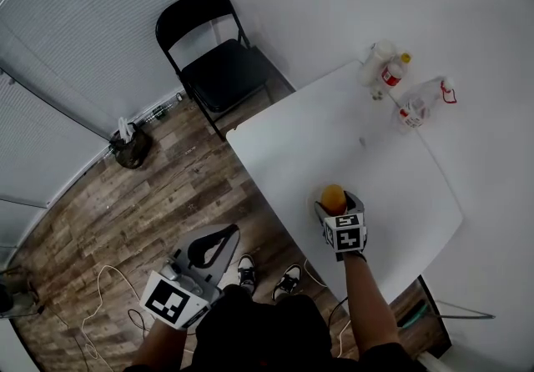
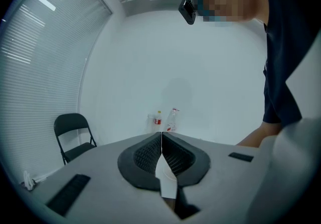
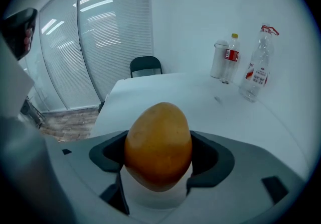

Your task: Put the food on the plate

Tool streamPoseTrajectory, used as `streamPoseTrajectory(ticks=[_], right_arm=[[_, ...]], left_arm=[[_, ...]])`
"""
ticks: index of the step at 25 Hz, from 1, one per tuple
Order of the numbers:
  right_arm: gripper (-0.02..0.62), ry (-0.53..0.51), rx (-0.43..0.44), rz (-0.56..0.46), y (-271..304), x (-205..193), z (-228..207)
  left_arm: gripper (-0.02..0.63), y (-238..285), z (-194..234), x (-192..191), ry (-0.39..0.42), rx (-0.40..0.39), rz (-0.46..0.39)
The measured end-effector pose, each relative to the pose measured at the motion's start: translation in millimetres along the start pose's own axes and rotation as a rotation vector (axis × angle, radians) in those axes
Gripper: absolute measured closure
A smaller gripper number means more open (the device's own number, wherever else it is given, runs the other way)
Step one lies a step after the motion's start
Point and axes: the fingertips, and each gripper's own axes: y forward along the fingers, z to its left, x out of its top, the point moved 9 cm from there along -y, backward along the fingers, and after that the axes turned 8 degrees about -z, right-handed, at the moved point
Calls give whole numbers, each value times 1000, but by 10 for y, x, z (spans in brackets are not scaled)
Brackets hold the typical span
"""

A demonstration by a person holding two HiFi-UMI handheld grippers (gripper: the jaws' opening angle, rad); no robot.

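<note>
Currently clasping mango (image 3: 158, 142) in right tongs (image 1: 335, 210), over table (image 1: 375, 170); holding left tongs (image 2: 161, 155) clenched, empty, well aside. Needing gentle squeeze, level carrying; seeing no plate.

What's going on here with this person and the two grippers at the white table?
A person holds a gripper in each hand. The right gripper is shut on a yellow-orange fruit, probably a mango, held over the near end of the white table. The left gripper is shut with nothing in it, held off to the table's side above the wood floor. Bottles stand at the table's far end. No plate shows in any view, so the food is not yet placed.
</note>
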Motion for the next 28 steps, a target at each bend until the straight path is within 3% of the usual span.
streamPoseTrajectory(ticks=[8, 21, 28], right_arm=[[222, -24, -14, 38, 123, -56, -22], [222, 5, 27, 70, 180, -88, -20], [221, 8, 11, 11, 112, 5, -32]], left_arm=[[583, 33, 87, -56, 16, -9, -13], [583, 10, 94, -77, -28, -3, 1], [583, -31, 75, -71, -29, -1, 3]])
